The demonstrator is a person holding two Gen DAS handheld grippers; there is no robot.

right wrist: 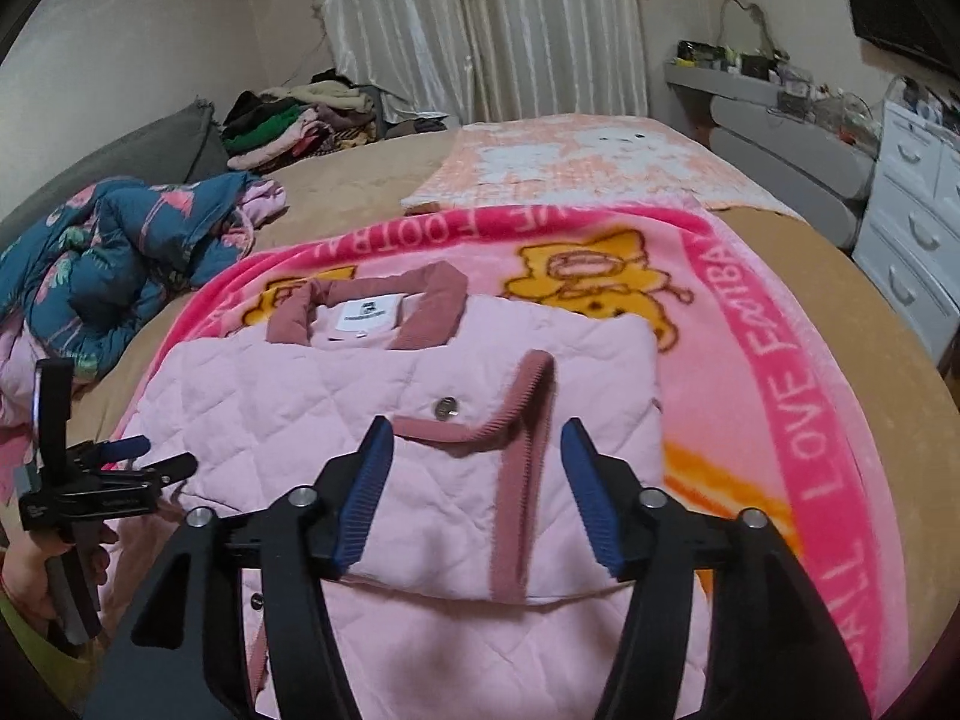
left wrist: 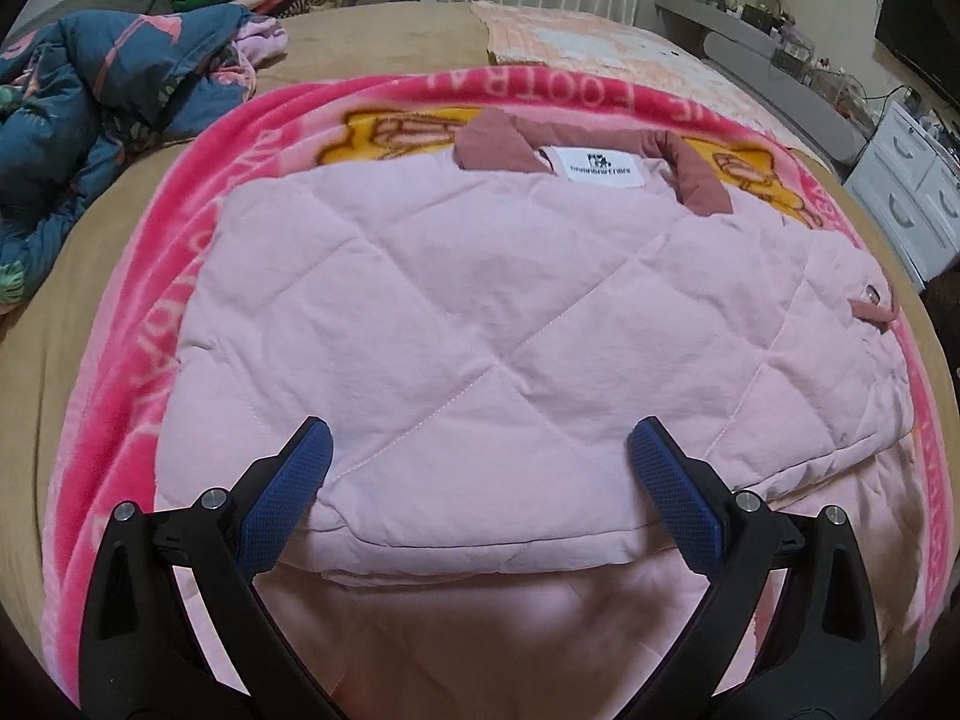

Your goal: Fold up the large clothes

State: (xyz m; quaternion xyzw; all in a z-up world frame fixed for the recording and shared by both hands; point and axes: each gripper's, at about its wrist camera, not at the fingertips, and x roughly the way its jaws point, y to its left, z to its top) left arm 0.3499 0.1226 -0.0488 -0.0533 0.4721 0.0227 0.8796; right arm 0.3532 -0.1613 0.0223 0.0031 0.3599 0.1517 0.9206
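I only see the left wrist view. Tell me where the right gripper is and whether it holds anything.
Observer: The right gripper is open over the pink quilted jacket, with nothing pinched.
Operator: Say what lies under it.
Observer: A dusty-rose trim strip runs up the jacket between its fingers.
Operator: Report my left gripper from that side.
Observer: The left gripper is at the jacket's left edge, held by a hand.

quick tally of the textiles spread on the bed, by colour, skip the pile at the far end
Pink: 3 - quilted jacket, bear blanket, pale peach blanket
Blue: 1 - floral padded coat
Total: 4
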